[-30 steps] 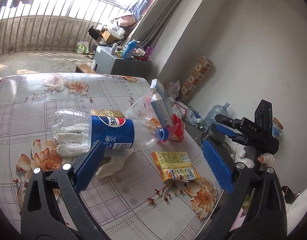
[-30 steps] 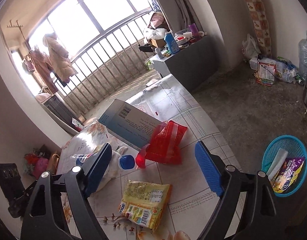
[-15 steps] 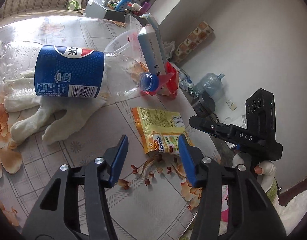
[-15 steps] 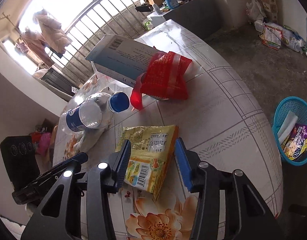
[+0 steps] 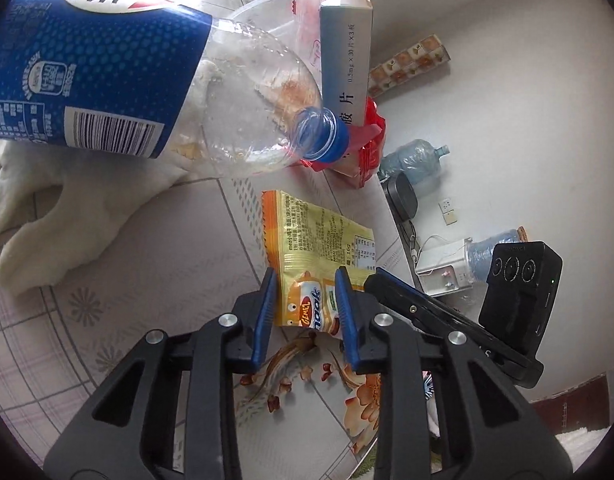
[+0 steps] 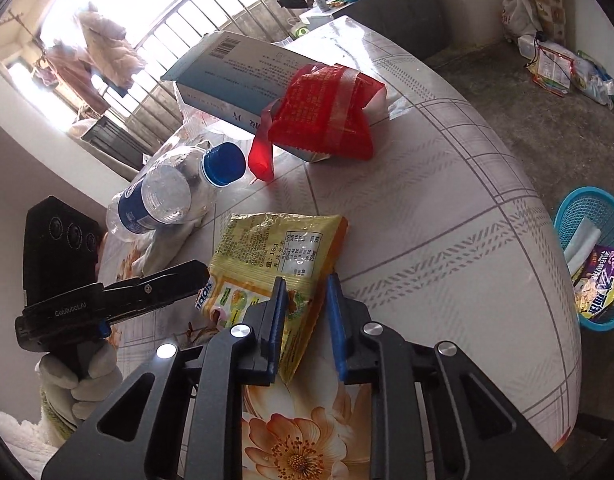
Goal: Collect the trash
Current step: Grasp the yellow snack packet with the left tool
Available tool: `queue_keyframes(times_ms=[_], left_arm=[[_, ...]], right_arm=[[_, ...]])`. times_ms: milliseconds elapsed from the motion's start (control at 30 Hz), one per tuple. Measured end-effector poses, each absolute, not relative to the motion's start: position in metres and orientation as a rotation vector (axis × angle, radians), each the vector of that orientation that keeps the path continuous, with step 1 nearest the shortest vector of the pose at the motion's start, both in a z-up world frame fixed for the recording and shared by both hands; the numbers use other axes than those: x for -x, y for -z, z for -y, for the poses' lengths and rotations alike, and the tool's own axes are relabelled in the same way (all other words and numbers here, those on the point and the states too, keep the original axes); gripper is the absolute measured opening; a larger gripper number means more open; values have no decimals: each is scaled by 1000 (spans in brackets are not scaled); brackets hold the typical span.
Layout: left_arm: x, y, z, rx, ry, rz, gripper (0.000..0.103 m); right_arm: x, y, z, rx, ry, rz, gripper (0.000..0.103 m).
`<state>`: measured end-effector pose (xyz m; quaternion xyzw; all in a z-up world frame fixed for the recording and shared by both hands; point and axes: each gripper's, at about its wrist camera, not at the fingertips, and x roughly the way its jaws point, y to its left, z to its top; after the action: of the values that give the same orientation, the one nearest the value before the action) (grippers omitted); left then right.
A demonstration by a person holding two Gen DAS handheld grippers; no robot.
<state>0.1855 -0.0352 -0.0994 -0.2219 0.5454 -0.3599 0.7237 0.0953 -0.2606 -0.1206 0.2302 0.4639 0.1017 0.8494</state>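
Observation:
A yellow snack packet (image 5: 323, 240) (image 6: 275, 248) lies flat on the flower-patterned table (image 6: 447, 220). My left gripper (image 5: 305, 284) straddles the packet's near edge. Its jaws are closing; the packet shows flat between the blue pads (image 5: 267, 304). My right gripper (image 6: 307, 284) comes at the packet's other near corner, jaws also closing, with that corner between them and no squeeze visible. Each gripper shows in the other's view: left gripper (image 6: 195, 276), right gripper (image 5: 375, 282). Behind lie a Pepsi bottle (image 5: 107, 60) (image 6: 163, 196), a red wrapper (image 6: 327, 116) and a grey-blue carton (image 6: 235, 76).
A white glove (image 5: 67, 208) lies under the bottle. A blue basket (image 6: 595, 236) holding wrappers stands on the floor past the table's right edge. A gloved hand (image 6: 79, 380) holds the left tool. Water jugs (image 5: 415, 160) and bags line the wall.
Both grippers dropped toward the table and closed in on the yellow packet from either side. Their wide jaws have narrowed to a small gap around its near edge.

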Motion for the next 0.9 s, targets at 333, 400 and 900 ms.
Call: queue_keyframes(times_ms=[333, 400, 900], left_arm=[[-177, 90, 37, 435, 771, -1176, 8], [-174, 87, 34, 418, 760, -1164, 8], [-173, 90, 22, 412, 718, -1164, 8]], right_arm=[[-95, 112, 275, -573, -261, -933, 20], [-99, 106, 284, -645, -278, -899, 20], [-168, 140, 285, -1117, -285, -934, 46]])
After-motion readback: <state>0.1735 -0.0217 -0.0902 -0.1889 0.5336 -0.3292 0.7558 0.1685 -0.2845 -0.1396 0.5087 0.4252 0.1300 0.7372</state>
